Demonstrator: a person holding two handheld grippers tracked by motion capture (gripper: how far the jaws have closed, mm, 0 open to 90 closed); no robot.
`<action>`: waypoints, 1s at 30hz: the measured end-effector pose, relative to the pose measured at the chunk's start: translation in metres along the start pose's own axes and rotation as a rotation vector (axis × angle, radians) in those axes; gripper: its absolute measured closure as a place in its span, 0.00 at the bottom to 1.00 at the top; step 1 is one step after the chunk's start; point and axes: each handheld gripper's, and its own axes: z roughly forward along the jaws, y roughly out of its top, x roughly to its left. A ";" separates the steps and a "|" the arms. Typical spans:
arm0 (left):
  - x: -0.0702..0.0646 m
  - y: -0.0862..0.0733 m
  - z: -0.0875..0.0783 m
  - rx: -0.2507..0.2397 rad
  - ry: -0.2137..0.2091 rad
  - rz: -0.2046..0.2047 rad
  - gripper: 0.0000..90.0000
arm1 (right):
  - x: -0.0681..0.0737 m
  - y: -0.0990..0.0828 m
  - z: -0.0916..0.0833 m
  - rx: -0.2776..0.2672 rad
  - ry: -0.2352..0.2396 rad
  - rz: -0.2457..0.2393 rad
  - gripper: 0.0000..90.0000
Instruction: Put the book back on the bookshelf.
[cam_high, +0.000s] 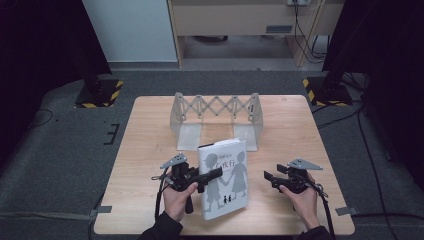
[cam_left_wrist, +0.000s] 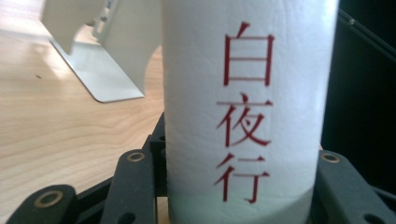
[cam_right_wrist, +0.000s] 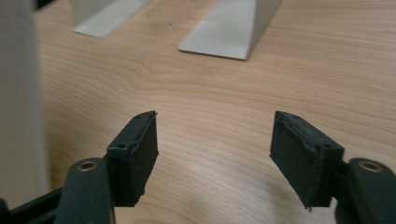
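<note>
With its black jaws pressed on either side of the spine, the left gripper (cam_left_wrist: 243, 186) holds a white book (cam_high: 225, 177) upright near the front middle of the wooden table (cam_high: 150, 130). Off to the side, the right gripper (cam_right_wrist: 215, 158) waits with jaws spread wide, holding nothing. Behind stands an expanding metal book rack (cam_high: 216, 120). Gripped so low, I'd guess the book could tip or twist loose. Its spine reads 白夜行 in red.
</note>
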 end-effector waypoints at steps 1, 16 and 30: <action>0.000 0.002 -0.002 -0.003 0.012 0.004 0.59 | 0.000 -0.001 0.001 0.013 -0.028 -0.008 0.31; -0.001 0.037 -0.043 -0.064 0.182 0.100 0.59 | -0.017 -0.010 0.002 0.127 -0.211 -0.089 0.24; 0.016 0.076 -0.069 -0.103 0.321 0.129 0.59 | -0.018 -0.010 0.005 0.157 -0.236 -0.080 0.15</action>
